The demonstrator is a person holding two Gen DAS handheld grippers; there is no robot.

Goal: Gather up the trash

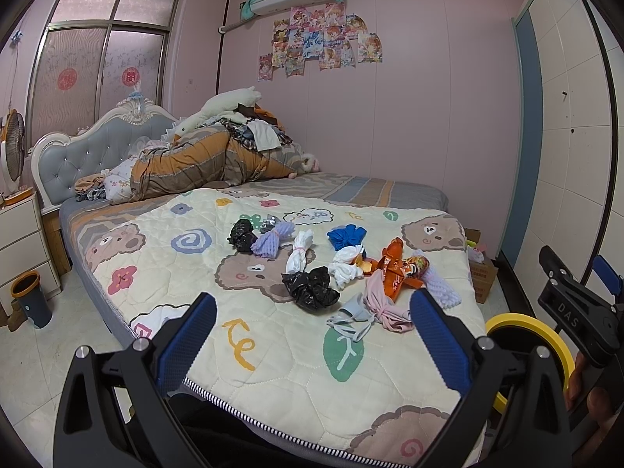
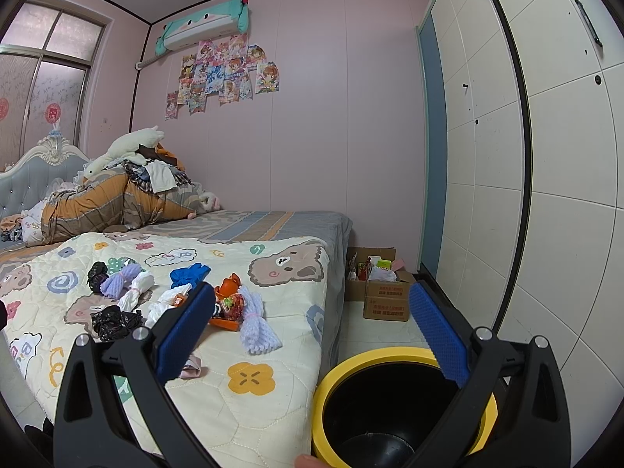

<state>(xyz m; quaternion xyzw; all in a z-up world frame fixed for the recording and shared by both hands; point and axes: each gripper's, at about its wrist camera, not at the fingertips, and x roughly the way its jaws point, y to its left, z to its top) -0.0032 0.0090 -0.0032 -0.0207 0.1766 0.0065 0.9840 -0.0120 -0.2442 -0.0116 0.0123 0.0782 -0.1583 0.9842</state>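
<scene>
Trash lies scattered on the quilt [image 1: 273, 362]: a crumpled black bag [image 1: 310, 286], an orange snack wrapper [image 1: 394, 269], white wads [image 1: 300, 251], a blue wad [image 1: 347, 236], purple foam nets [image 1: 273, 240] and pink cloth [image 1: 384, 298]. My left gripper [image 1: 312, 331] is open and empty, just short of the pile. My right gripper [image 2: 312, 323] is open and empty, above a black bin with a yellow rim [image 2: 390, 355] at the bed's right side. The same pile [image 2: 230, 306] shows in the right wrist view.
A heap of bedding and clothes [image 1: 218, 152] fills the head of the bed. Cardboard boxes [image 2: 384, 292] stand on the floor by the wardrobe [image 2: 546, 195]. A small bin [image 1: 31, 298] and a nightstand [image 1: 23, 241] stand left of the bed.
</scene>
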